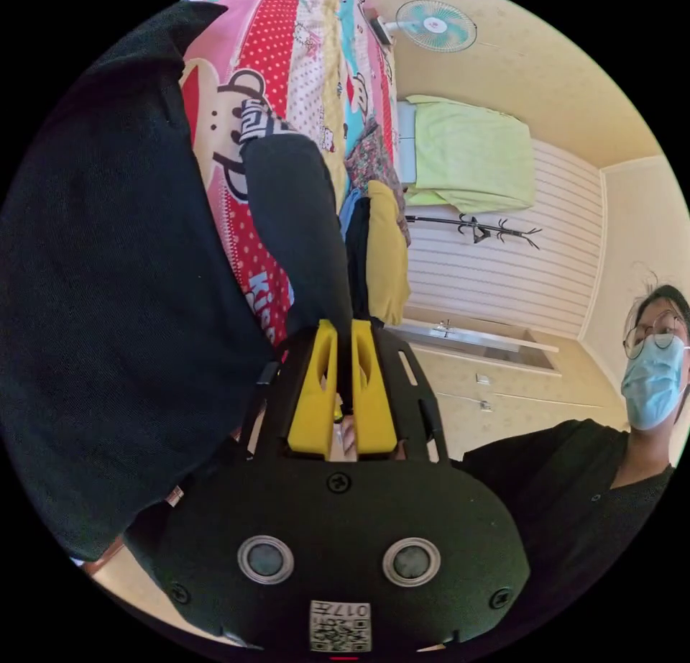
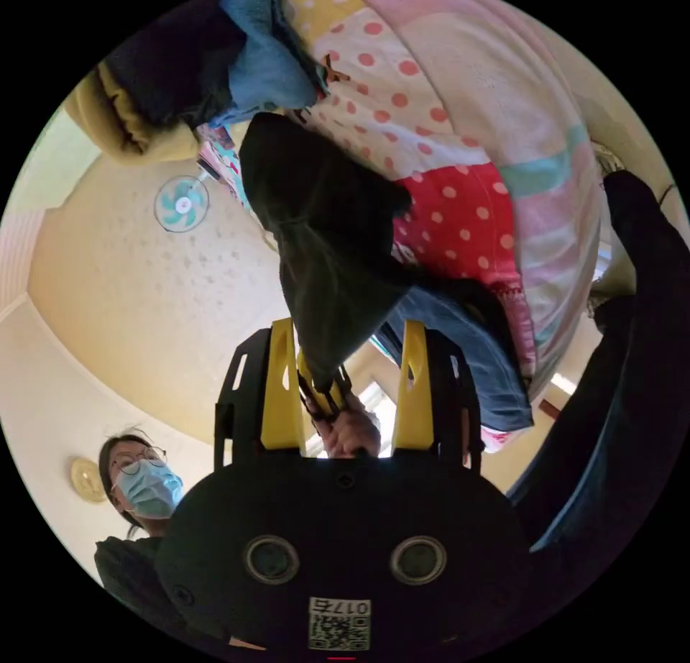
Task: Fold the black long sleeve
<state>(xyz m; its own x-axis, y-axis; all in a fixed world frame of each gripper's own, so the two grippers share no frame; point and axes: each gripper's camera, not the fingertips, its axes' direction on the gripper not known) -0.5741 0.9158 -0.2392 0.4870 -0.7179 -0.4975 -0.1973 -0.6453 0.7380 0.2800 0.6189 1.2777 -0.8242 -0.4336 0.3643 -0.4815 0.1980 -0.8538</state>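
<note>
The black long sleeve (image 1: 108, 296) hangs as a broad dark mass in the left gripper view, one sleeve (image 1: 295, 217) with a white-printed cuff lying on the bed cover. My left gripper (image 1: 344, 328) is shut on a fold of that black cloth. In the right gripper view the same garment (image 2: 323, 246) trails down from the bed to the left gripper (image 2: 323, 393), which a hand holds. My right gripper (image 2: 348, 326) stands open, its yellow jaws wide apart on either side of the hanging cloth and not pressing it.
A bed with a colourful patterned cover (image 1: 287, 44) carries a pile of clothes, with a yellow garment (image 1: 386, 260) on top. Blue jeans (image 2: 460, 354) hang off the bed edge. A masked person (image 1: 650, 375) stands close; a wall fan (image 1: 435, 24) and a green cloth (image 1: 467, 152) are behind.
</note>
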